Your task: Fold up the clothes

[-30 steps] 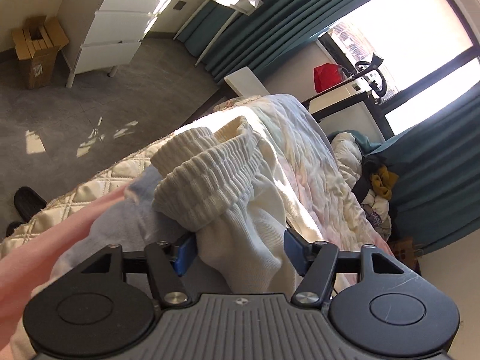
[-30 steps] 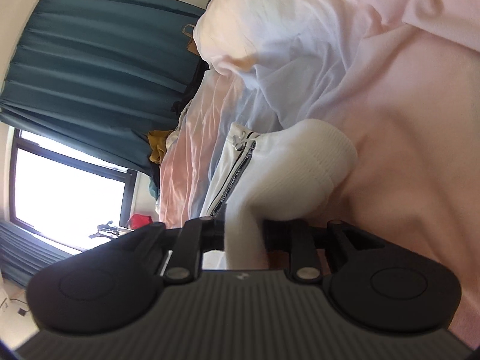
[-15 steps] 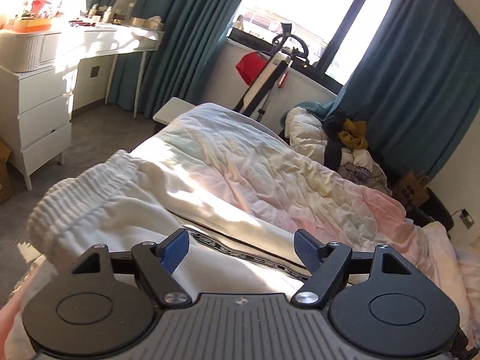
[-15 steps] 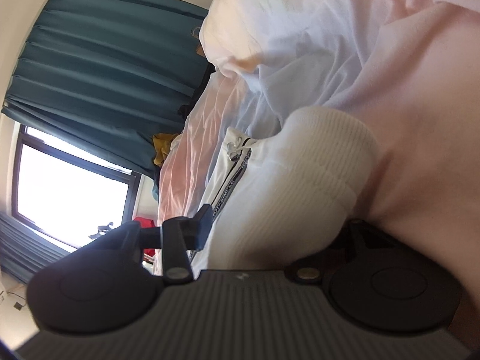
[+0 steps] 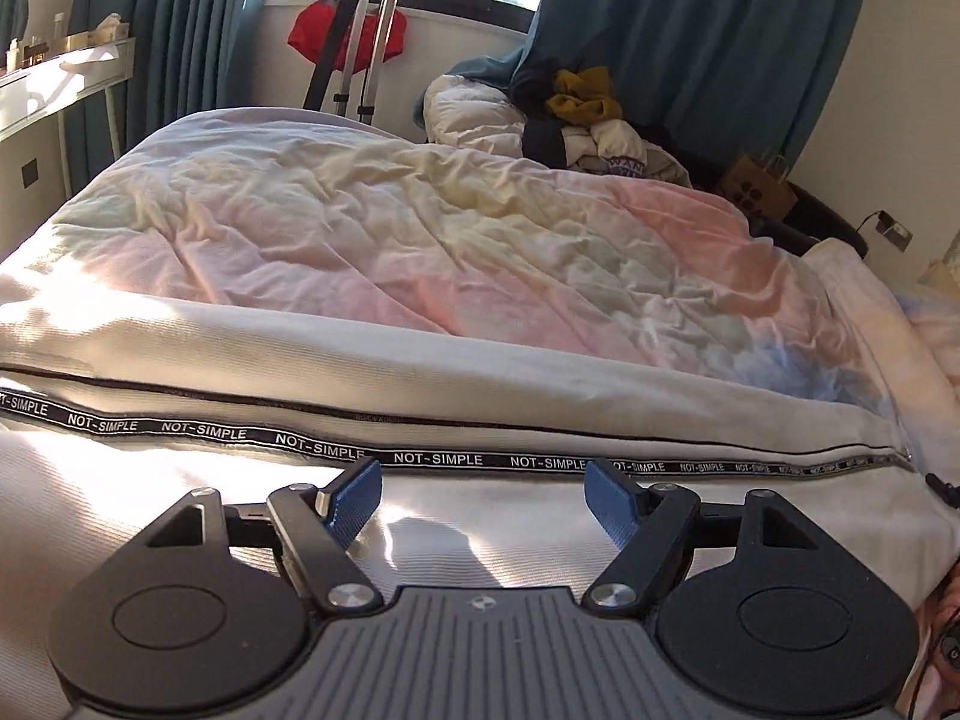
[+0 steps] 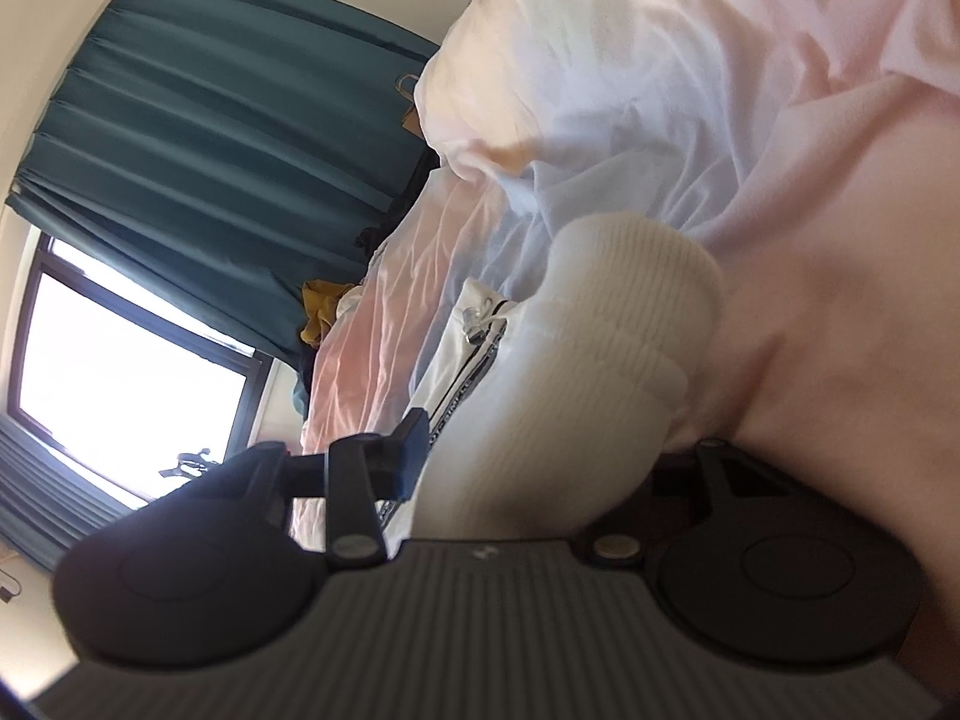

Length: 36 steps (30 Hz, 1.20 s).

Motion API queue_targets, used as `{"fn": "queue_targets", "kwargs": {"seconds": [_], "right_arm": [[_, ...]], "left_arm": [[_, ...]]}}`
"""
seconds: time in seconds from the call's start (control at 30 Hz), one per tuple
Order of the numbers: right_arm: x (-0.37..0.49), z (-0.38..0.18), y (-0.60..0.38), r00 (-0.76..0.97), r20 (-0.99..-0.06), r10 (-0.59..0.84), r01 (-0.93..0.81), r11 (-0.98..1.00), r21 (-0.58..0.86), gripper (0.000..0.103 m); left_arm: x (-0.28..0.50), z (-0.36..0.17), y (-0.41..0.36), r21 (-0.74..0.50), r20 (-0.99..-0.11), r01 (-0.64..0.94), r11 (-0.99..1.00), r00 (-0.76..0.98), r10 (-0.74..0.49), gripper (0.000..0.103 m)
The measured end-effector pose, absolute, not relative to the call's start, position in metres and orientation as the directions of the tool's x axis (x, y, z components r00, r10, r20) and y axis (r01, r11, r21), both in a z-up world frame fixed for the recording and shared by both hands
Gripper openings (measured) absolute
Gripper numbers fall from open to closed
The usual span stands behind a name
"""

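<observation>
- The left gripper (image 5: 483, 501) is hovering over the white trousers (image 5: 420, 372) with its blue pads spread wide and nothing between them — it is gripping no cloth at all.
- The right gripper (image 6: 540, 456) is also standing wide apart; the ribbed cuff (image 6: 624, 324) is bulging into the gap. Only one pad is showing, the other being hidden behind the cloth, so whether anything is pinching the cuff I cannot tell.
- Risk, as I am judging it: with neither claw clamping, the bunched cuff is likely sagging or unrolling, and any fold line may be drifting out of square.
- A second risk — a claw closing here may be catching the pink duvet (image 5: 480, 240) beneath, dragging bedding along with the garment.
- The trousers are lying stretched across the near side of the bed, on top of the duvet, a black tape (image 5: 438, 459) reading NOT-SIMPLE running along the length.
- The fabric is looking thick, ribbed and soft, lying mostly flat in sunlight, with a drawstring (image 6: 480, 318) showing beside the cuff.
</observation>
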State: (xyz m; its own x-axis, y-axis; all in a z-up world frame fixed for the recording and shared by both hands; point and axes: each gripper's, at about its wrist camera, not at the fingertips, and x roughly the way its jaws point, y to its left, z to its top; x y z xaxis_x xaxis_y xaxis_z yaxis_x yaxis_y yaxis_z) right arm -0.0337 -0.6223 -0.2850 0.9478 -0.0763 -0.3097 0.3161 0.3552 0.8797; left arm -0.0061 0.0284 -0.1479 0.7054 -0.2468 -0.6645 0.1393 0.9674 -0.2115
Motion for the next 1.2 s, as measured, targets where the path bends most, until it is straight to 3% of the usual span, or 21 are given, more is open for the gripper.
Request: {"fn": "queue_targets", "kwargs": {"seconds": [0.2,0.33,0.43,0.83,1.07,1.2], "right_arm": [[-0.033,-0.256,-0.62,0.94,-0.329,-0.093,0.337,0.426,0.84,0.04],[-0.025,-0.228,-0.611,0.929,-0.352,-0.114,0.357,0.525,0.772,0.019],[-0.021,-0.203,-0.597,0.928,-0.348,-0.133,0.356,0.596,0.72,0.013],[-0.007,-0.079,-0.446,0.978,-0.196,-0.073,0.149,0.902,0.406,0.012],[0.002,-0.076,-0.321,0.972,-0.217,0.096,-0.047,0.974,0.221,0.012],[0.004,-0.114,-0.25,0.923,-0.346,0.17,-0.148,0.985,0.09,0.012]], "left_arm": [[-0.003,-0.16,0.019,-0.168,-0.683,0.165,0.972,0.692,-0.236,0.077],[-0.004,-0.161,0.018,-0.154,-0.678,0.178,0.972,0.696,-0.235,0.077],[-0.007,-0.158,0.019,-0.161,-0.671,0.187,0.969,0.7,-0.247,0.077],[-0.018,-0.128,0.056,-0.274,-0.59,0.161,0.948,0.751,-0.298,0.077],[-0.021,-0.109,0.08,-0.378,-0.493,0.205,0.903,0.781,-0.383,0.078],[-0.017,-0.11,0.087,-0.424,-0.484,0.208,0.881,0.771,-0.415,0.078]]}}
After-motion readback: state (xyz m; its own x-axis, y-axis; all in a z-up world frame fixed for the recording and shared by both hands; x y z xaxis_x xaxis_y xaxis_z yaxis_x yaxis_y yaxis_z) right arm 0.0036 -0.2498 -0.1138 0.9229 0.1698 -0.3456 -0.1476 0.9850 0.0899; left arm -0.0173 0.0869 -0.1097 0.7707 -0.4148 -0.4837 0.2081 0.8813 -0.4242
